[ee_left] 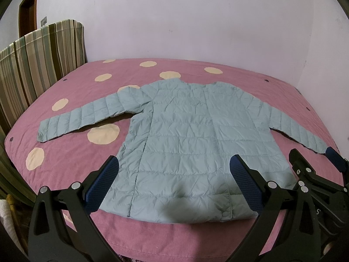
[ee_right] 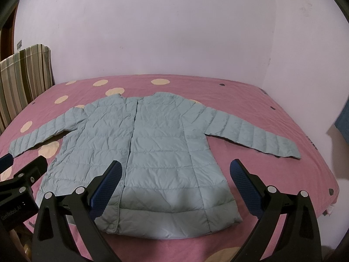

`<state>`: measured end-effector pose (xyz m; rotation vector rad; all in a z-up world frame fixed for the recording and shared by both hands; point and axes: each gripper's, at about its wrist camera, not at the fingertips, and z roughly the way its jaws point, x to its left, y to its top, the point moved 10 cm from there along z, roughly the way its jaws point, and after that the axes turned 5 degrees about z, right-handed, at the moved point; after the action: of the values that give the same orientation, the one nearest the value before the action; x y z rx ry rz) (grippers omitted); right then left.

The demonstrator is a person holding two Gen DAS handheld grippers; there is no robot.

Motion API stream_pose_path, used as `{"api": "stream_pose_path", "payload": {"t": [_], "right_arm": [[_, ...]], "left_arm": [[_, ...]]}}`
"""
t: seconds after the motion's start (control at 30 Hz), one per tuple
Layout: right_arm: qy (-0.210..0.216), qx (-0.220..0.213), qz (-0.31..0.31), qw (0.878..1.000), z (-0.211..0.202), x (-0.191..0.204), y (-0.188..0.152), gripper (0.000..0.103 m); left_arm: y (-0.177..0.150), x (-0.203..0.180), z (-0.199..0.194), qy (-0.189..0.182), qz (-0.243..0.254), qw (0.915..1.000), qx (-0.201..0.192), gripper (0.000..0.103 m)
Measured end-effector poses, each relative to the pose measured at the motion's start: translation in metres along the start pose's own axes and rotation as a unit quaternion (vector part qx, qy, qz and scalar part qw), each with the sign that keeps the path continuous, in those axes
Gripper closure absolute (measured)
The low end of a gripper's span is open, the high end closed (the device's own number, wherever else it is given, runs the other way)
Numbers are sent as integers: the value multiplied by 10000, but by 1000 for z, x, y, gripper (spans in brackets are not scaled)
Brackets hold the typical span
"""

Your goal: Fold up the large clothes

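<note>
The jacket [ee_left: 192, 144] lies flat and unfolded on the bed [ee_left: 72, 91], sleeves out, hem at the near edge with bare pink cover all around. The left gripper [ee_left: 174, 183] and right gripper [ee_right: 175, 185] hover above the hem, both spread and empty. Only the right view shows "GenRobot.AI" on the left gripper's body; only the left shows the door [ee_left: 27, 11].

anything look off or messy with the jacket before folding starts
Nothing stands out. The light blue quilted jacket lies flat on the pink spotted bedspread, sleeves spread to both sides, closed down the front. Both grippers, left and right, are open above its hem.
</note>
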<state>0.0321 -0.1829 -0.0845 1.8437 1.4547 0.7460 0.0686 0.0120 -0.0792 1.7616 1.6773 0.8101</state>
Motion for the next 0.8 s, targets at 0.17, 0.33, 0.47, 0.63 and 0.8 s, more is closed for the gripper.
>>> {"api": "stream_pose_path", "payload": {"t": [0.17, 0.33, 0.47, 0.63, 0.8], "right_arm": [[2, 28, 16, 10000, 0, -1, 10, 5], [10, 103, 139, 9998, 18, -8, 3, 5], [155, 321, 535, 9979, 42, -25, -3, 5], [132, 602, 1304, 9895, 78, -74, -9, 5], [-60, 706, 2223, 9724, 112, -147, -13, 6]], "left_arm": [[-11, 1, 5, 22, -26, 10000, 64, 2], [-18, 13, 24, 109, -175, 9996, 212, 2], [-14, 37, 53, 262, -454, 9977, 439, 2], [-27, 82, 93, 582, -863, 9912, 813, 2], [-43, 140, 132, 1057, -1485, 9769, 1118, 2]]}}
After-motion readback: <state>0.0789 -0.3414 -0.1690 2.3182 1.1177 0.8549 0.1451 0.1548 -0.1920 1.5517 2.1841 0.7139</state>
